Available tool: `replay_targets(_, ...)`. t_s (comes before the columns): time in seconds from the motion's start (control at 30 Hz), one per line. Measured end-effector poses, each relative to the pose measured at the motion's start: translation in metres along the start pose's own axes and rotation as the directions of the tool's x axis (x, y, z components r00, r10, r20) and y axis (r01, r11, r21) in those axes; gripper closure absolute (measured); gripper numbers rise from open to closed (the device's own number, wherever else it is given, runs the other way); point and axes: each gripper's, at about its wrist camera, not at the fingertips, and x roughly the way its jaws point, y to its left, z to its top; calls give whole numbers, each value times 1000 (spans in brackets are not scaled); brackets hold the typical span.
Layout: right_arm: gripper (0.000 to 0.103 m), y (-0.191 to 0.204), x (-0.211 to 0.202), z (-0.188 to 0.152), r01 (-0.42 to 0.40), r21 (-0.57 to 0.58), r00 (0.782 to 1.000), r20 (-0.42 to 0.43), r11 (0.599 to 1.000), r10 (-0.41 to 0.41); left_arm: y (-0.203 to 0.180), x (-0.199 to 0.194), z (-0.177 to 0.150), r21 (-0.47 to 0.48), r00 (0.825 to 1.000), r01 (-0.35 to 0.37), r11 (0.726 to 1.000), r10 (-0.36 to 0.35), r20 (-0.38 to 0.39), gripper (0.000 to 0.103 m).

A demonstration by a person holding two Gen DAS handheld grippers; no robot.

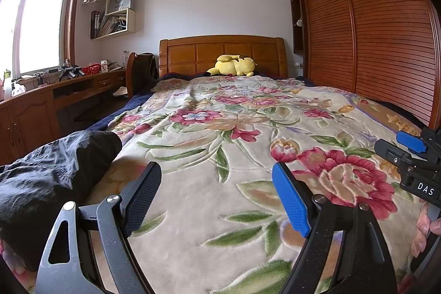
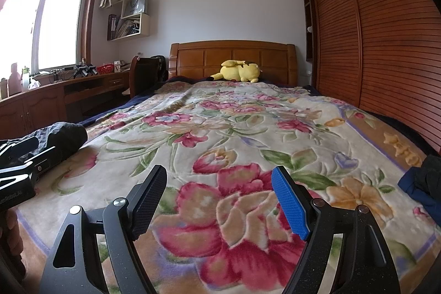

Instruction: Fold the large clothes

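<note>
Two hand-held grippers hover over a bed spread with a floral blanket (image 1: 209, 134).
We see dark clothing (image 1: 52, 178) heaped at the bed's left edge; our left gripper (image 1: 217, 197) and right gripper (image 2: 219, 200) are both spread, gripping nothing.

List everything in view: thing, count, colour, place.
dark garment: 1, black, left near edge of bed
second cloth pile: 1, blue and dark, right edge of bed
floral blanket: 1, cream with red flowers, covering bed
plush toy: 1, yellow, by headboard
headboard: 1, brown wood, far end
wardrobe: 1, brown slatted, right wall
desk: 1, brown, under window
left gripper: jaws open, empty
right gripper: jaws open, empty
</note>
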Motion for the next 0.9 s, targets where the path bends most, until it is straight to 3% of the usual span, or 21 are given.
replay_targets(0.9, 23, -2, 1, 0, -4, -2, 1000, -1, 1000, 4, 0, -1, -1, 1, 1000, 0, 1000, 0, 2, 20)
